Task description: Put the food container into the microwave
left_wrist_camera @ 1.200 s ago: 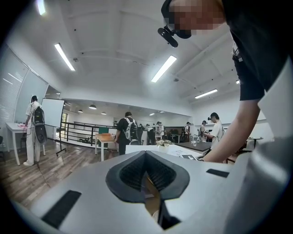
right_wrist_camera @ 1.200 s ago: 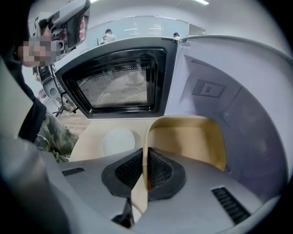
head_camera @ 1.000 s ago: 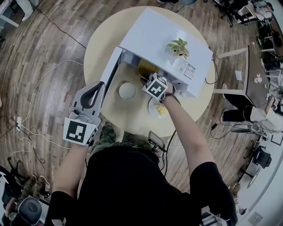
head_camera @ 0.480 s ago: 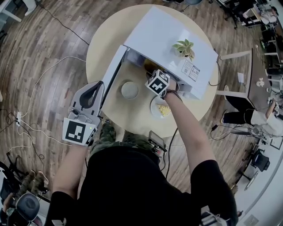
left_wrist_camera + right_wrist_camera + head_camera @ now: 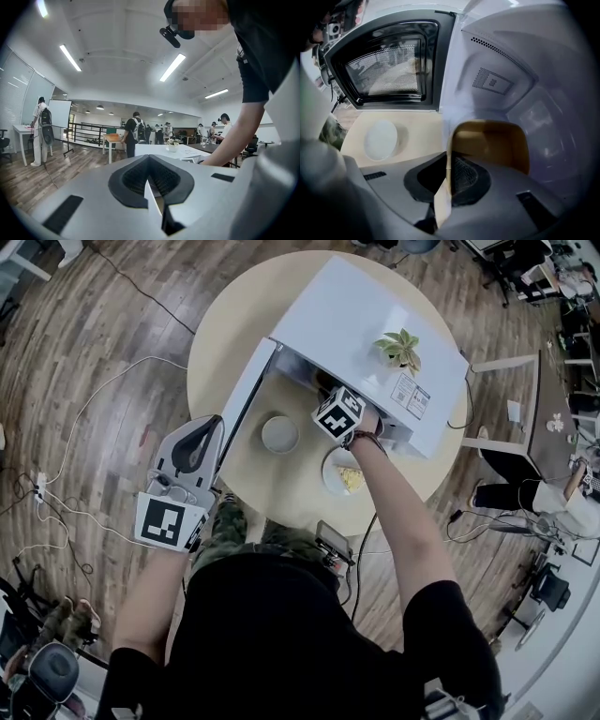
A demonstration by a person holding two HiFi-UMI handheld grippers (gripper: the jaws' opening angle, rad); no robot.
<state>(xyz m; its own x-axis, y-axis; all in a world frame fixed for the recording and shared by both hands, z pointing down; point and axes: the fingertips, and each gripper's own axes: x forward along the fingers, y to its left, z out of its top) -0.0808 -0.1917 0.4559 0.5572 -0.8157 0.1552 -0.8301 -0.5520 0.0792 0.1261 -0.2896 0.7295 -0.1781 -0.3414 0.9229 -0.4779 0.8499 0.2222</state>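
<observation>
**Right gripper** (image 5: 449,159): pointing steeply down into the microwave mouth, jaws clamped on the near wall of the food container.
**Food container** (image 5: 492,143): yellow-brown and open-topped, inside the microwave cavity and gripped by its rim.
**Microwave** (image 5: 356,315): white, standing on the round table (image 5: 225,343), with a small potted plant (image 5: 401,348) on its top.
**Microwave door** (image 5: 389,65): swung wide open to the left, with a mesh window.
**Left gripper** (image 5: 149,161): held near level beside the table edge, jaw tips closed together with nothing between them.
**Bowl** (image 5: 279,434): white, on the table in front of the open door.
**Plate** (image 5: 342,474): holds yellow food, lying just beside the right wrist.
</observation>
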